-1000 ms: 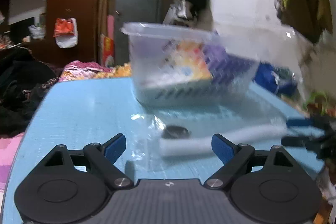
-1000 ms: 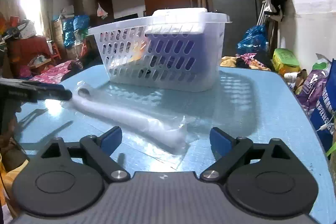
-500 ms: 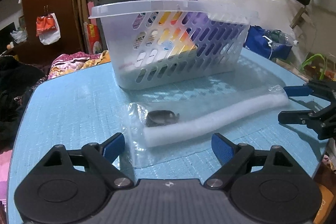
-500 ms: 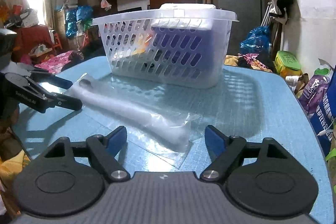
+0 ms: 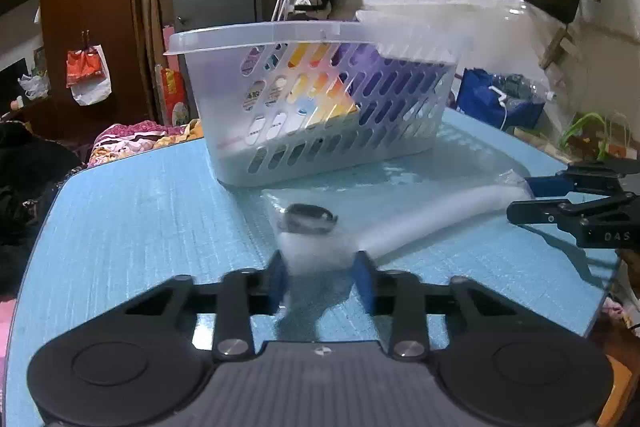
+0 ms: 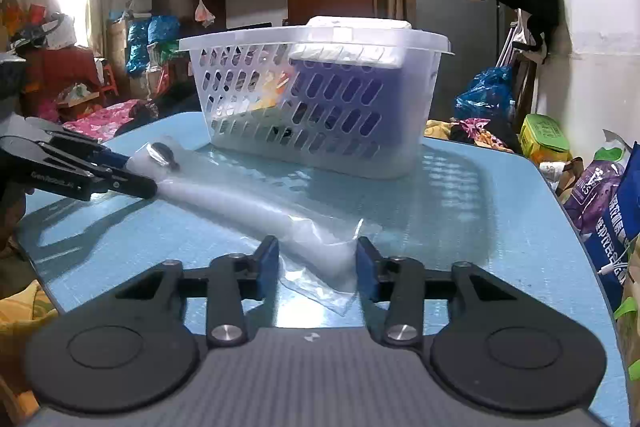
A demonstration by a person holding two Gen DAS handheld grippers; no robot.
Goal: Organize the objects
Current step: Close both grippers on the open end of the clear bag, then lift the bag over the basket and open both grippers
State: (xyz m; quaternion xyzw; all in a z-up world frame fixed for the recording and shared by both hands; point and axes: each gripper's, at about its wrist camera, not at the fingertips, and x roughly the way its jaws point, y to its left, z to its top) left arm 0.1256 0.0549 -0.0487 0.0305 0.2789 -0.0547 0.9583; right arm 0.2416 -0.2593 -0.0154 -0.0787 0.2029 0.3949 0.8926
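Bagged roll point(image 5: 424, 223) near table edge point(image 5: 600, 291).

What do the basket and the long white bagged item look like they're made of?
Basket: translucent white moulded plastic, going by its slotted walls and glossy rim. Long white roll: probably soft foam or wadding, matte, though uncertain. Its bag: clear, shiny, crinkled plastic film.

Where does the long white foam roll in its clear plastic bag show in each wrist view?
Left wrist: long white foam roll runs from bottom centre, between the left gripper fingers, to right.
Right wrist: it runs from left down to bottom centre.
Shared landmark: white slotted plastic basket behind it.
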